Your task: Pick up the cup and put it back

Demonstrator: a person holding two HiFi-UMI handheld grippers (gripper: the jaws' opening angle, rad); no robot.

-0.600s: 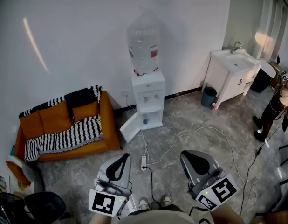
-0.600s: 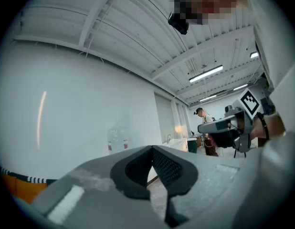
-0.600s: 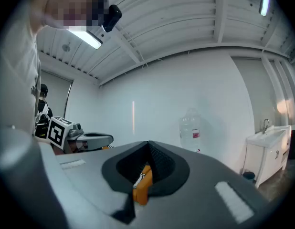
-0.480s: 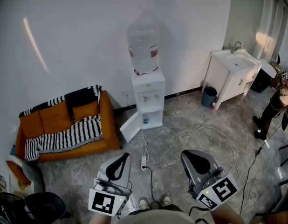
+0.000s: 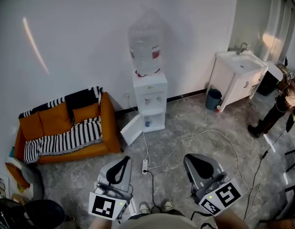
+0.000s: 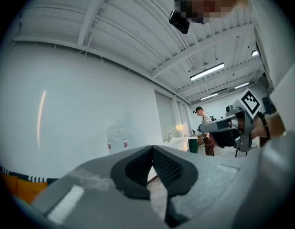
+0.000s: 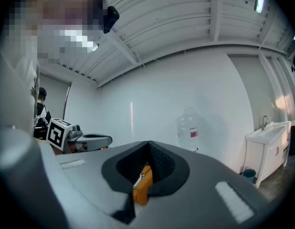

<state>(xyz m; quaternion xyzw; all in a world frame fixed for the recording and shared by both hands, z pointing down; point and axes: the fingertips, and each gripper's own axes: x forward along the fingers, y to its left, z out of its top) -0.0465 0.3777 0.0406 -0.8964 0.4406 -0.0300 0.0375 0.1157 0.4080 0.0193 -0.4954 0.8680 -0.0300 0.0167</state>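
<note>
Slight camera drift since the earlier frame: sofa and water dispenser sit a touch further left, both grippers a bit lower, and the person at right edge has changed stance.

Left side of frame: orange sofa point(image 5: 66, 132) with striped blanket, against the wall. Lower left-centre: left gripper point(image 5: 124, 160), jaws pressed together with nothing between them, confirmed in the left gripper view point(image 6: 151, 149). Centre: water dispenser point(image 5: 150, 99) with big bottle on top, lower door swung open. A small blue thing point(image 5: 147, 123) stands in that open lower compartment. Probably the cup, but too small to tell for sure. Power strip point(image 5: 144, 165) and cable on the floor, between the grippers and the dispenser. Lower right-centre: right gripper point(image 5: 195, 162), jaws fully closed and empty; the orange showing under the tips in the right gripper view point(image 7: 148, 144) is the sofa behind. Right: white sink cabinet point(image 5: 238, 78), small bin point(image 5: 213, 99) beside it, person point(image 5: 276, 113) at the edge.

Step, as judged: approach, pick not started; both grippers well apart from the dispenser. Next move calls for walking up, spreading one set of jaws, and reaching low into the compartment.
</note>
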